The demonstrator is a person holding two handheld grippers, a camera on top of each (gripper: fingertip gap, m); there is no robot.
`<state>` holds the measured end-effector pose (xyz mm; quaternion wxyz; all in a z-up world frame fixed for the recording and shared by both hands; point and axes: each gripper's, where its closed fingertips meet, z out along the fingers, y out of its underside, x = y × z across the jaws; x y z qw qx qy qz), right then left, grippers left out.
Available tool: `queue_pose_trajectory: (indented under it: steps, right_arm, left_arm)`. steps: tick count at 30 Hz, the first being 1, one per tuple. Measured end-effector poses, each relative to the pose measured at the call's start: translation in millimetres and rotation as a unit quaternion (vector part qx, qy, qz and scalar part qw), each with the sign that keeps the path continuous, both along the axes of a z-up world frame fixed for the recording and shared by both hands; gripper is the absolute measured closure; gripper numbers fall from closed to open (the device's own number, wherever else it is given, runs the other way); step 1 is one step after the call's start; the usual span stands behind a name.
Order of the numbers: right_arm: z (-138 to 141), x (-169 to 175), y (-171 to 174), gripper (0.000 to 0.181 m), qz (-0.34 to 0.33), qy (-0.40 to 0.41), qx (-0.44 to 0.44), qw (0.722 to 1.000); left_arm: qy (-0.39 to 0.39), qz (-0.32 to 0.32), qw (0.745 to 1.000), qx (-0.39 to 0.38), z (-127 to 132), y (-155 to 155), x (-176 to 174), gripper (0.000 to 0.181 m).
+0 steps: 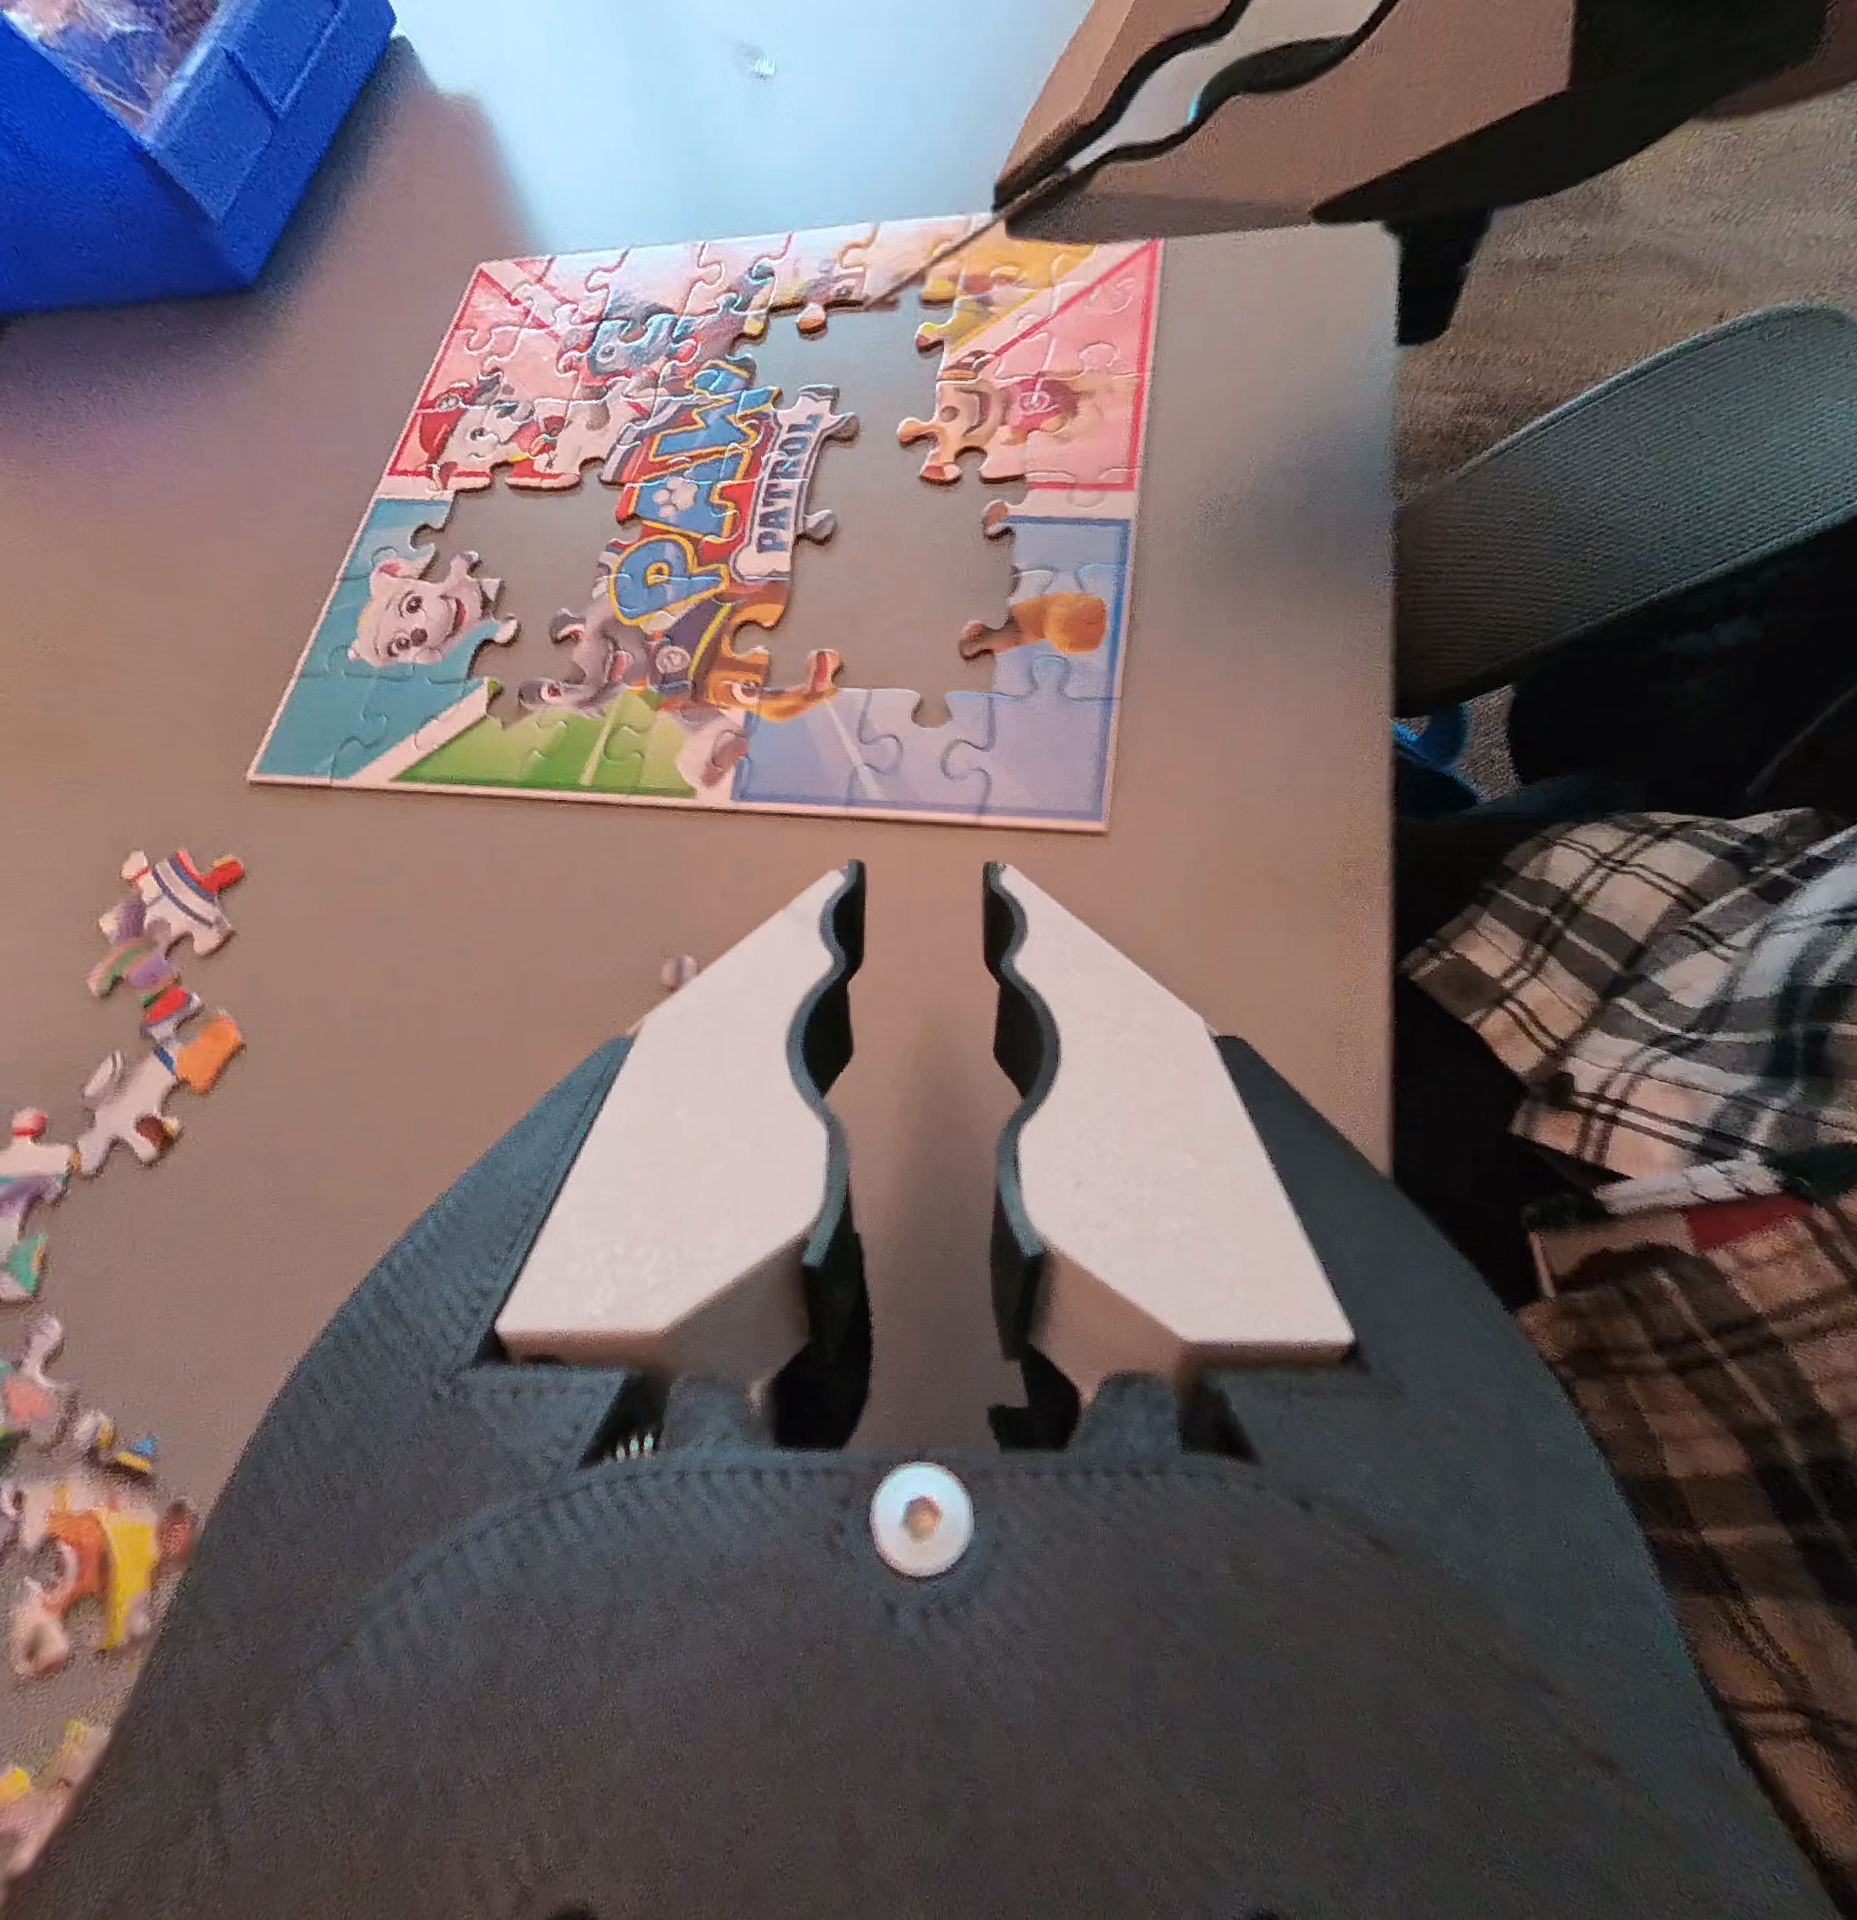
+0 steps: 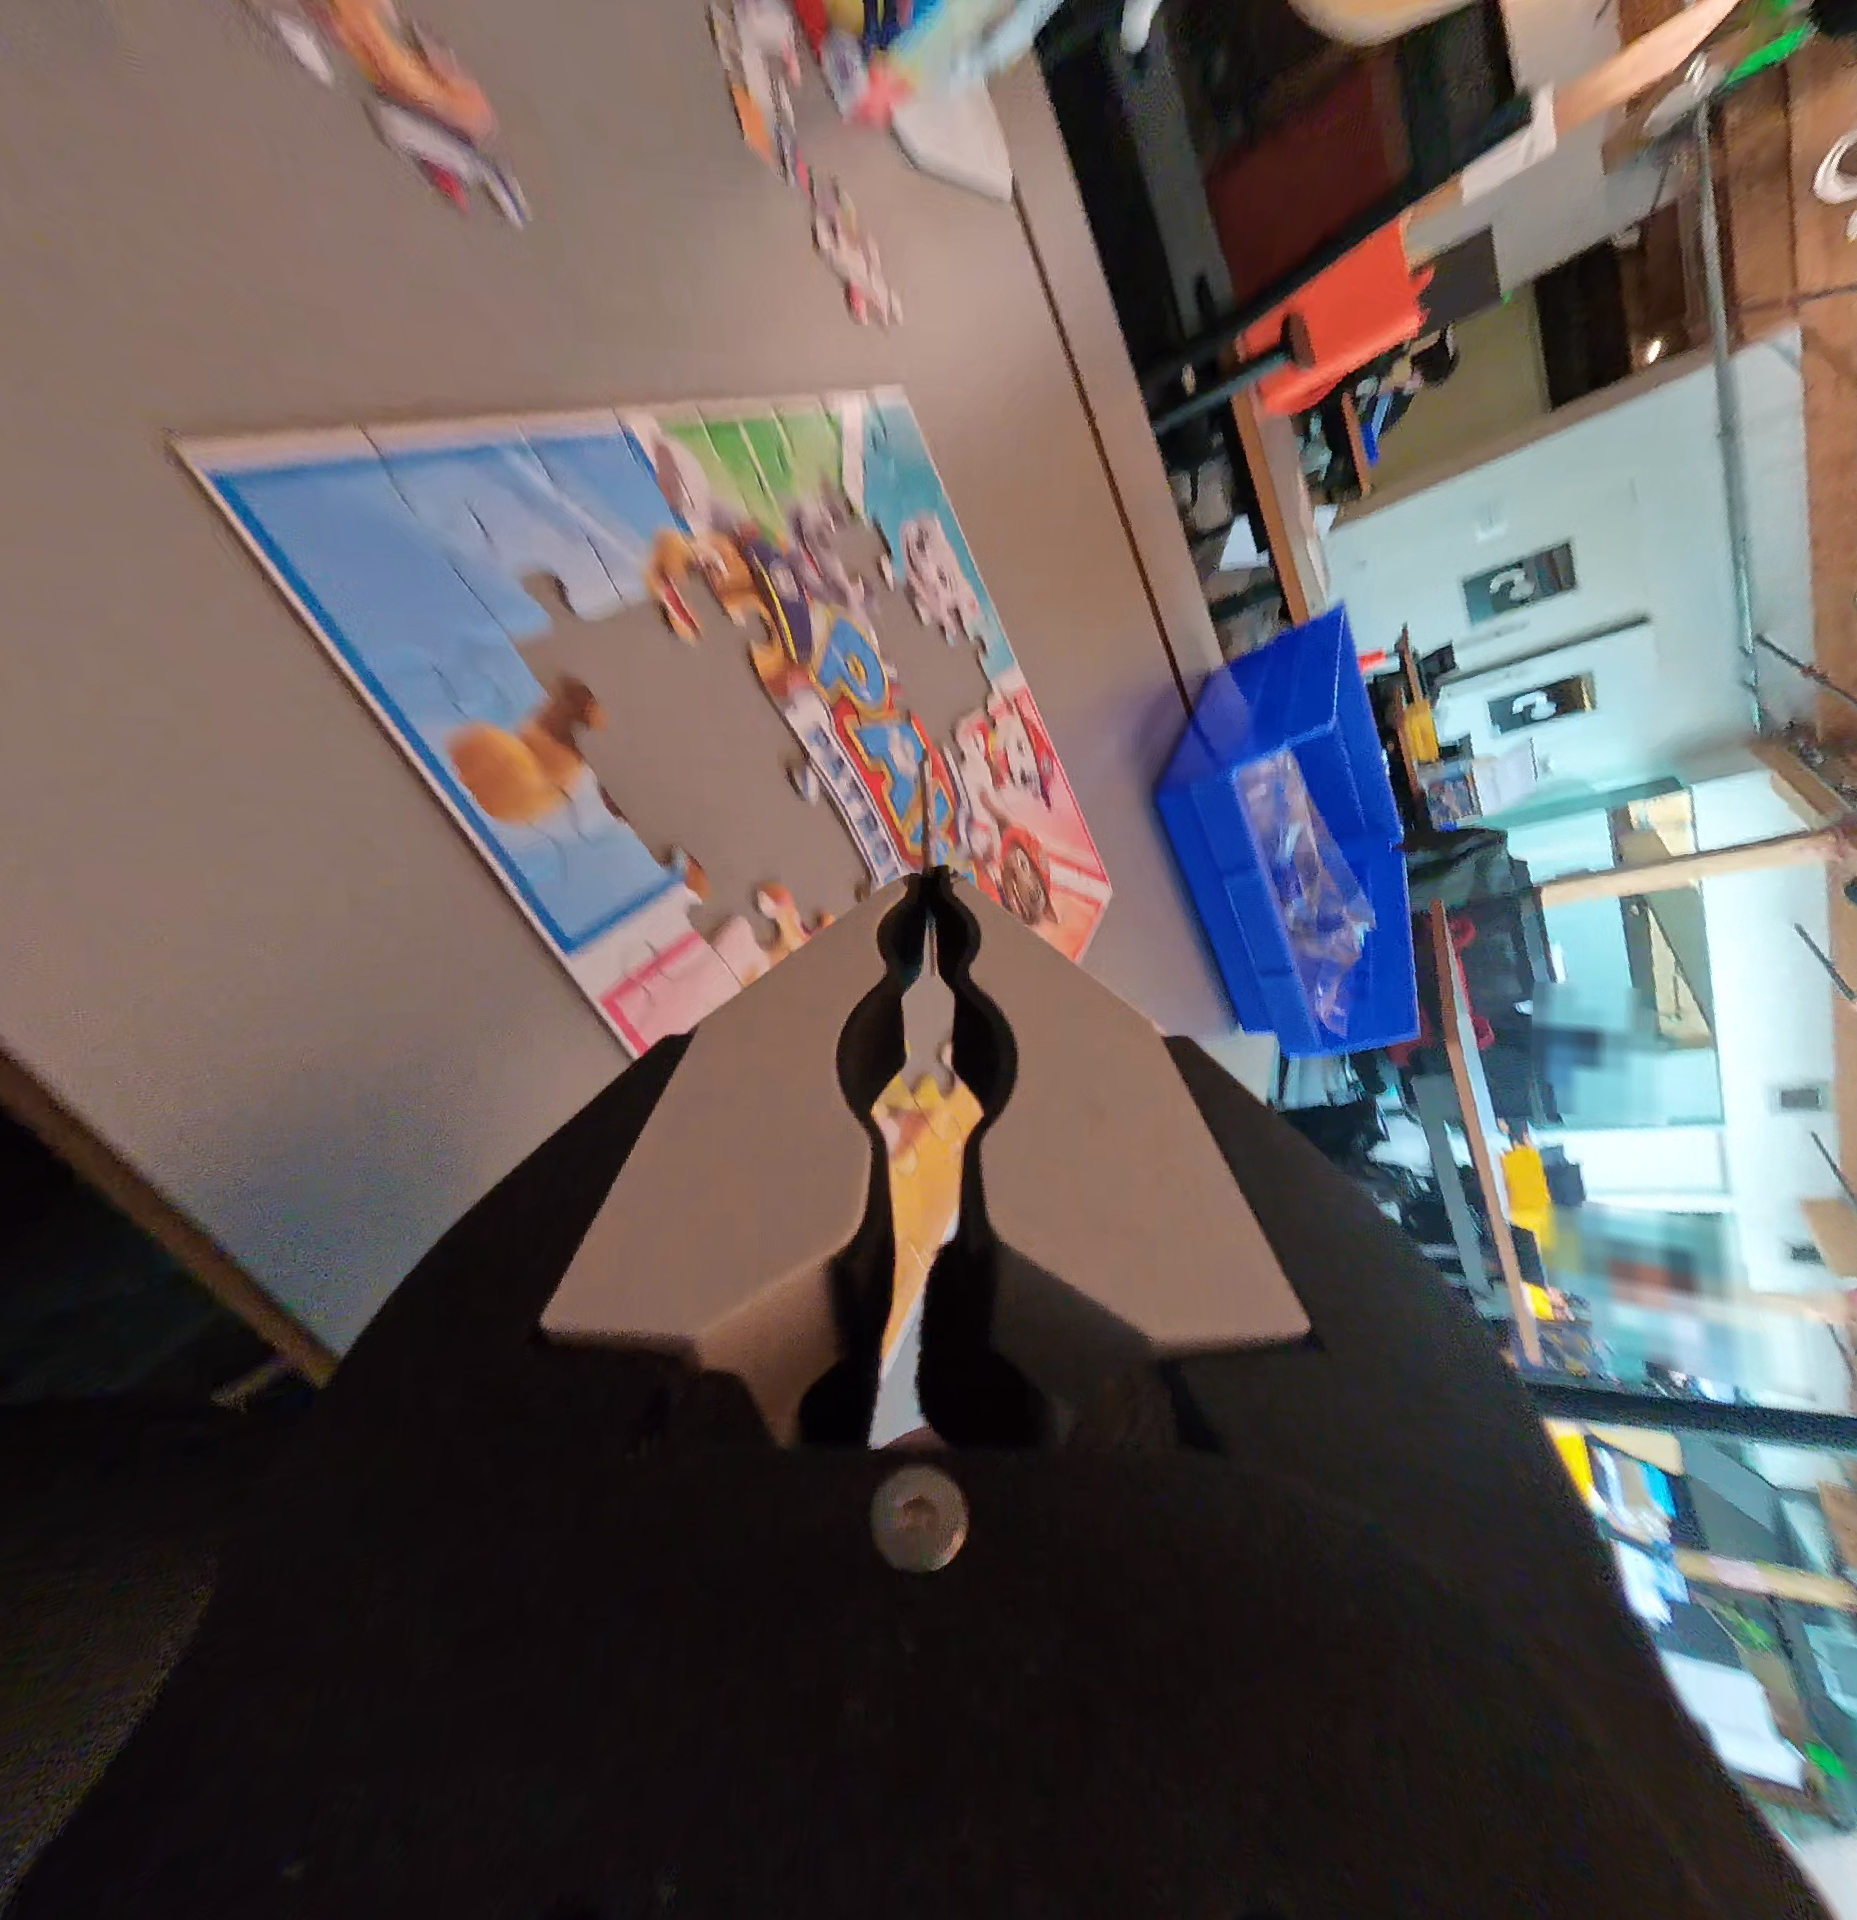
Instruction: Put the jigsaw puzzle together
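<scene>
While the left gripper (image 1: 924, 883) is held with fingers apart and empty, a puzzle piece (image 2: 932, 831) is clamped edge-on by the right gripper (image 2: 929, 883) above the puzzle (image 1: 695, 540).

A blue plastic bin (image 1: 124, 135) sits at the grey table's (image 1: 1246, 727) far corner; plaid cloth (image 1: 1682, 1039) and a chair (image 1: 1651, 499) lie beside the table.

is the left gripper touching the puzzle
Apart. The left wrist view shows bare table between the open left gripper and the puzzle.
</scene>
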<state>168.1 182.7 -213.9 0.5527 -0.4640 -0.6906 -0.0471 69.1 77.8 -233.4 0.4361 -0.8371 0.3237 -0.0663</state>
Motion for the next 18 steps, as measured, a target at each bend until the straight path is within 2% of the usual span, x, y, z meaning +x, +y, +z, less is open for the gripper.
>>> queue_pose_trajectory:
  steps: [4, 8, 13, 18]
  right_arm:
    - [-14, 8, 39, 0.181, -0.036, -0.051, 0.026, 0.998]
    - [-25, 8, 66, 0.181, -0.063, -0.101, 0.044, 0.992]
    - [-38, 0, 87, 0.181, -0.071, -0.143, 0.068, 0.985]
    - [-46, -6, 94, 0.181, -0.062, -0.172, 0.087, 0.979]
  left_arm:
    - [-0.001, -0.019, 1.000, -0.021, -5, 29, 5, 0.153]
    - [0.012, -0.029, 0.999, -0.044, -23, 51, 6, 0.152]
    - [0.031, -0.037, 0.997, -0.063, -40, 57, 12, 0.152]
    - [0.024, -0.041, 0.997, -0.062, -40, 57, 14, 0.153]
